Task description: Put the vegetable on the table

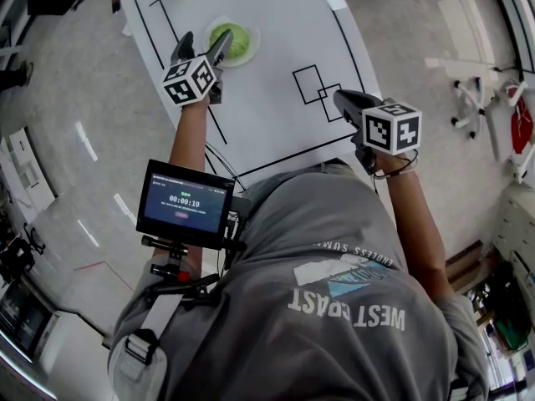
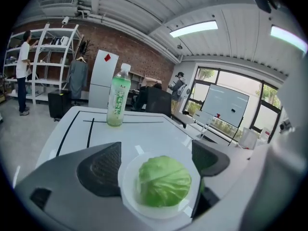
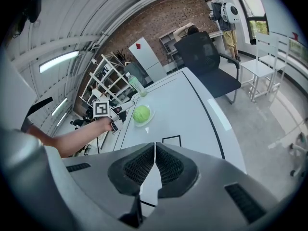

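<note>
Cabbage (image 2: pixel 163 181) rests on a plate (image 2: pixel 128 189) atop the white, black-lined table (image 2: pixel 144 131).

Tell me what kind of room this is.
Probably a lab or workshop test space, not a kitchen: a white table marked with black lines, open metal shelves against a brick wall, and a whiteboard by big windows.

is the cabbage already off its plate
No, the cabbage sits on the white plate, just ahead of the left gripper's open jaws.
</note>
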Demonstrator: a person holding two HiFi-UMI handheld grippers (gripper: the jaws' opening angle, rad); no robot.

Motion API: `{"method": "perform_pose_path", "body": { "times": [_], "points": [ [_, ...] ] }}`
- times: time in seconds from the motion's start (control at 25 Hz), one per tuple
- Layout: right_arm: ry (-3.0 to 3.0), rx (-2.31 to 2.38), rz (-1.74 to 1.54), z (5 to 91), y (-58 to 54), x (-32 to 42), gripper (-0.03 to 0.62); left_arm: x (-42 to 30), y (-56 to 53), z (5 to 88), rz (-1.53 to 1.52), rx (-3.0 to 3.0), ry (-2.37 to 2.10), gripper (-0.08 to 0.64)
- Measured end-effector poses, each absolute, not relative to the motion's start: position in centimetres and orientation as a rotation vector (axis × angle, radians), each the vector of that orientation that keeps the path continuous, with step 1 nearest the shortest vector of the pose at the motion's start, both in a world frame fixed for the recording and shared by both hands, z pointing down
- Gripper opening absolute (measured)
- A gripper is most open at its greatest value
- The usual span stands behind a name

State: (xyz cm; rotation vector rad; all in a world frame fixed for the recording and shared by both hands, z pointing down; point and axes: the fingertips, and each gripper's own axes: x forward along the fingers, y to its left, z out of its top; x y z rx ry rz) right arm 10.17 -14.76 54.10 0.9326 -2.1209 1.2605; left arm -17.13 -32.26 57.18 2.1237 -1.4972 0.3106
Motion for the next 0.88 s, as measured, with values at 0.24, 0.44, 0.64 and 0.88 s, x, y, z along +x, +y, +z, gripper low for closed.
{"method": "perform_pose_path", "body": {
  "times": [0.24,0.44,0.64,0.88],
  "points": [
    [-2.171,0.922,1.230,52.7,-14.9,10.2,0.009,-17.2,-31.7,51.2,0.203,2.179,-1.572,0.453],
    [-2.247,0.910,1.186,49.8,-13.4,11.7,0.009,-16.6,-27.9,44.8,0.104,2.220,-1.637,0.372],
    [-2.282,0.890,1.189,49.4,-11.2,13.6,0.009,-15.9,-22.9,40.4,-0.035,2.231,-1.662,0.243],
    [-2.282,0.848,1.256,51.6,-11.8,14.3,0.009,-17.2,-19.6,40.0,-0.133,2.162,-1.707,0.137]
  ]
}}
